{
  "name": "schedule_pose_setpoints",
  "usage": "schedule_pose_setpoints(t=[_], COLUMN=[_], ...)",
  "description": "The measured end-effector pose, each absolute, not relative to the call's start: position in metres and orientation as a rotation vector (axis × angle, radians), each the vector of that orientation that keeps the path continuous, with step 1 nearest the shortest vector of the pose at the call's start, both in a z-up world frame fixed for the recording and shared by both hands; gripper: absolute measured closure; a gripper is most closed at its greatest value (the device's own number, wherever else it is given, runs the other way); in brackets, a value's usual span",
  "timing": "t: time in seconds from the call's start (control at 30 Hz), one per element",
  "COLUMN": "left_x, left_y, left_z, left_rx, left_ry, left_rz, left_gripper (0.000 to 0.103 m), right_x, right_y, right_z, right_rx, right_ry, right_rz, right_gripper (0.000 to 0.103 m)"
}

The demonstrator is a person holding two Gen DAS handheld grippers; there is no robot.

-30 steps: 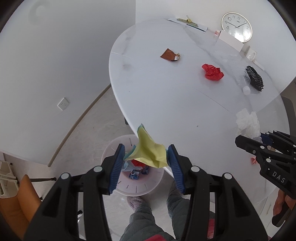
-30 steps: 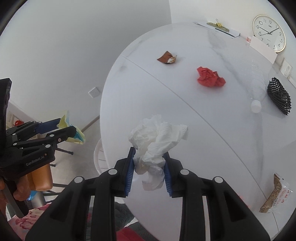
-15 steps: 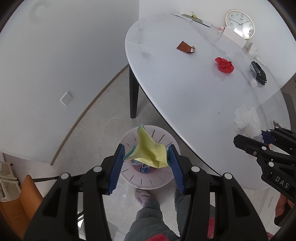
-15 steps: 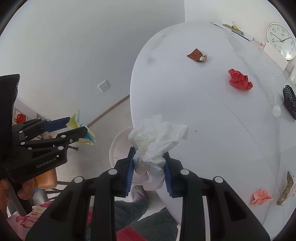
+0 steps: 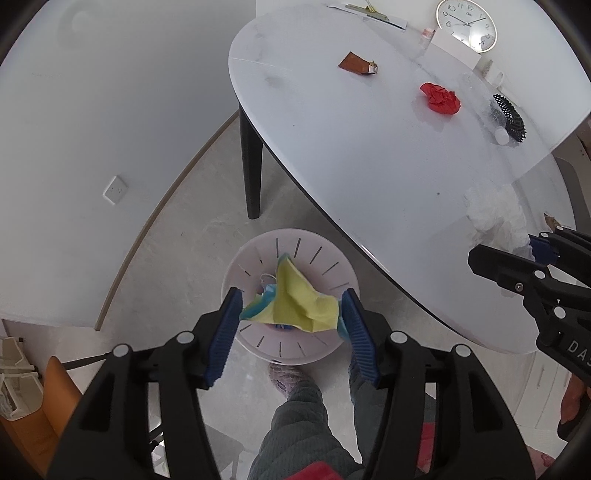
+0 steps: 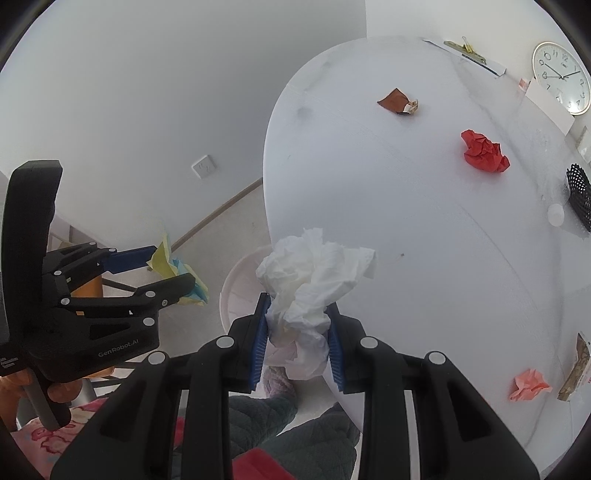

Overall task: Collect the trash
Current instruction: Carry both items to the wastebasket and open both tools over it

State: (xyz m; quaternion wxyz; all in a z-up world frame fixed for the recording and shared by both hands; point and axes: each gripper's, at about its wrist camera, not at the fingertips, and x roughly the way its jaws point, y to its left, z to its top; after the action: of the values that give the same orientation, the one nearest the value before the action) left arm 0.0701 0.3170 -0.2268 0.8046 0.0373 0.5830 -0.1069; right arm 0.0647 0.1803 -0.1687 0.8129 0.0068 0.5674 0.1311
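Observation:
My left gripper is shut on a yellow and blue crumpled paper and holds it right above the round white trash bin on the floor beside the table. It also shows in the right wrist view. My right gripper is shut on a crumpled white tissue, held over the table's near edge, with the bin partly hidden behind it. Trash on the white table: a brown wrapper, a red paper ball, a pink paper ball.
A black mesh holder, a small white cap, a wall clock and papers stand at the table's far side. A black table leg stands near the bin. An orange chair is at the left. My legs are below.
Both grippers pulled back from the table towards the bin. The left one now holds the yellow paper over the bin's middle. Both keep their hold.

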Motion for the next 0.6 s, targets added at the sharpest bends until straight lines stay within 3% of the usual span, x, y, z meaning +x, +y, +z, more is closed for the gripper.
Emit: schedule_pose_setpoints(t=[0.6], left_x=[0.067], left_y=[0.331], left_z=[-0.220], left_rx=[0.053], left_ry=[1.235], left_rz=[-0.201], left_gripper=[0.023], right_x=[0.061], right_y=[0.183], right_z=[-0.174], right_rx=[0.013], right_ry=[1.217], right_rz=[0.289], right_gripper=[0.073])
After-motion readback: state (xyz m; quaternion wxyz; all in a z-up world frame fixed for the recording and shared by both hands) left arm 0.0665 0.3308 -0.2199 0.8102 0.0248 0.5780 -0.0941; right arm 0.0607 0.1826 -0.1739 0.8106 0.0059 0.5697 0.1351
